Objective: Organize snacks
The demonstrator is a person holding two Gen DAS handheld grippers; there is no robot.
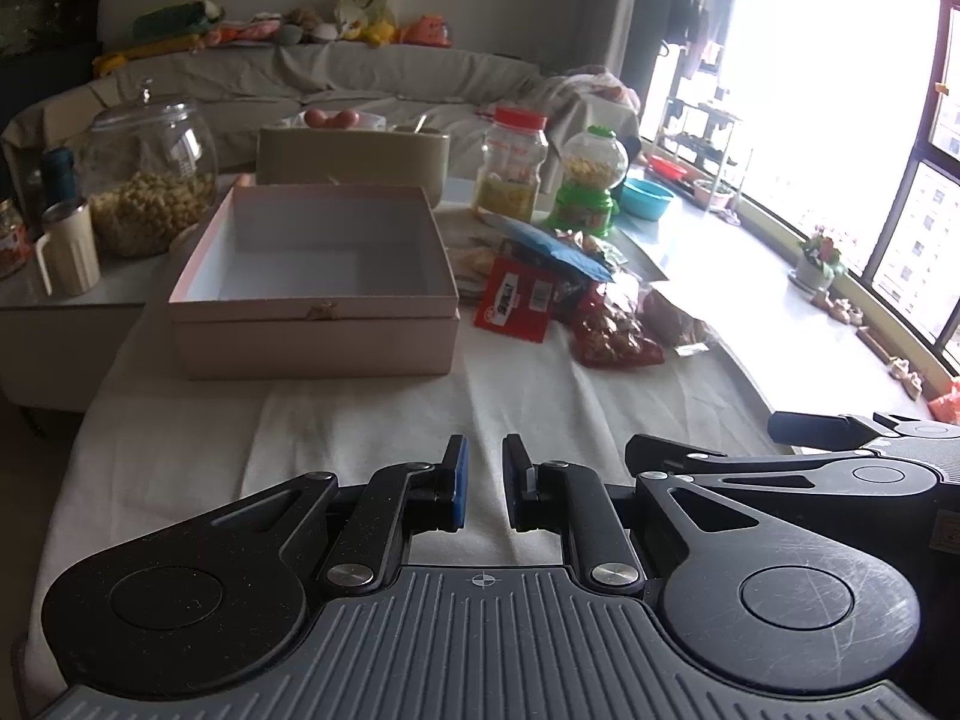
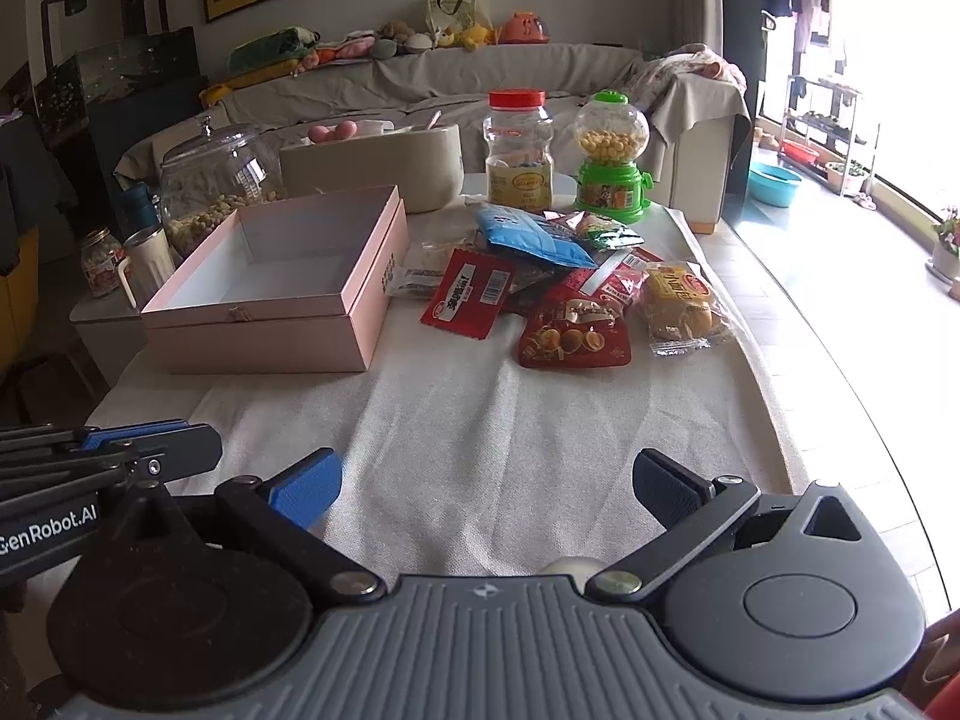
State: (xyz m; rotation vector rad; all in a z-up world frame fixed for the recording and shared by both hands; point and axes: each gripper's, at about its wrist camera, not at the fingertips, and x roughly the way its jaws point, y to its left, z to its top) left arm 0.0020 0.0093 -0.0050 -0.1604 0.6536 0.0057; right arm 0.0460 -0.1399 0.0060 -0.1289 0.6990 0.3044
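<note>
An open, empty pink box [image 1: 312, 300] [image 2: 270, 300] stands on the white tablecloth. To its right lies a pile of snack packets: a flat red packet [image 1: 515, 300] [image 2: 468, 294], a blue packet [image 1: 558, 249] [image 2: 531, 237], a red bag of round snacks [image 1: 615, 339] [image 2: 576, 336] and a clear bag of yellow cakes [image 2: 681, 306]. My left gripper [image 1: 485, 480] hovers low over the near cloth, its jaws nearly closed with a narrow gap and nothing between them. My right gripper [image 2: 486, 492] is wide open and empty, near the cloth's front.
Behind the box stand a beige container [image 2: 384, 168], a glass jar of nuts [image 2: 216, 180], a red-lidded plastic jar [image 2: 519, 150] and a green candy dispenser [image 2: 612, 159]. A cream mug [image 1: 69, 249] stands at the left. A sofa lies beyond. The right gripper's body [image 1: 840, 468] shows beside the left.
</note>
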